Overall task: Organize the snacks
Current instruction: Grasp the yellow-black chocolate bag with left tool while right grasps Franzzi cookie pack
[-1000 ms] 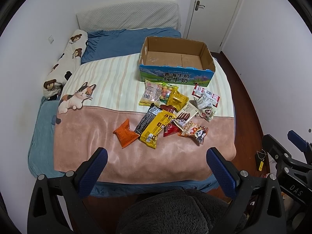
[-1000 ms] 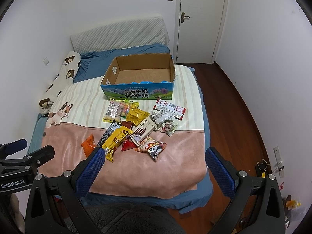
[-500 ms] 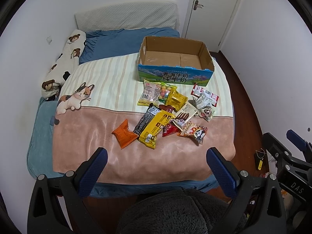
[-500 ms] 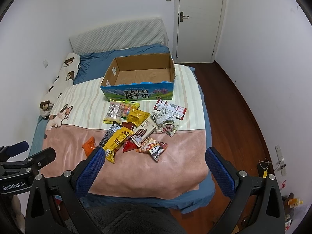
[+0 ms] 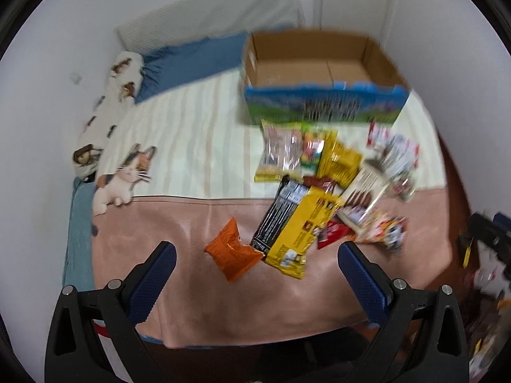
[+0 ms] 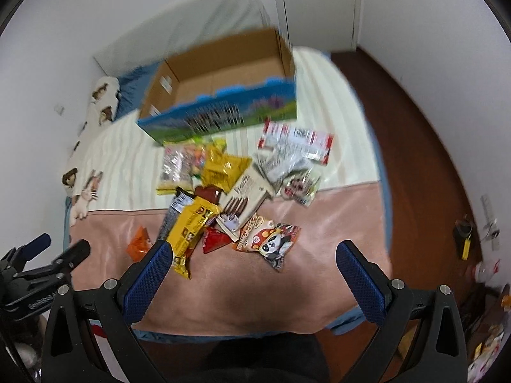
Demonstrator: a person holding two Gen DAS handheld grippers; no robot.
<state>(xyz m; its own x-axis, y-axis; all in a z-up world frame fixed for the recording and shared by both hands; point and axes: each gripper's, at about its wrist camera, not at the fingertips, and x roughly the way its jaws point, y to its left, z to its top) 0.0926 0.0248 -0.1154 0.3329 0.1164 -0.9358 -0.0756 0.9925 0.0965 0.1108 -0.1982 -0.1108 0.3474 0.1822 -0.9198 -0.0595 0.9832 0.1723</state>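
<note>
At the far left of the bed, a cat-shaped plush toy point(image 5: 123, 177) lies on the cream striped blanket point(image 5: 191, 134) beside a long bear-print pillow point(image 5: 110, 108). My left gripper point(image 5: 255, 274) hangs wide open and empty above the pink blanket point(image 5: 179, 229), just short of the small orange snack pouch point(image 5: 231, 250). To its right, a yellow snack bag point(image 5: 301, 226) overlaps a black one point(image 5: 279, 214) in the heap of snacks, with the open blue-printed cardboard box point(image 5: 322, 79) beyond it. My right gripper point(image 6: 255, 274) is open too, holding nothing, with the panda-print snack packet point(image 6: 271, 239) lying between its blue fingers point(image 6: 361, 281).
</note>
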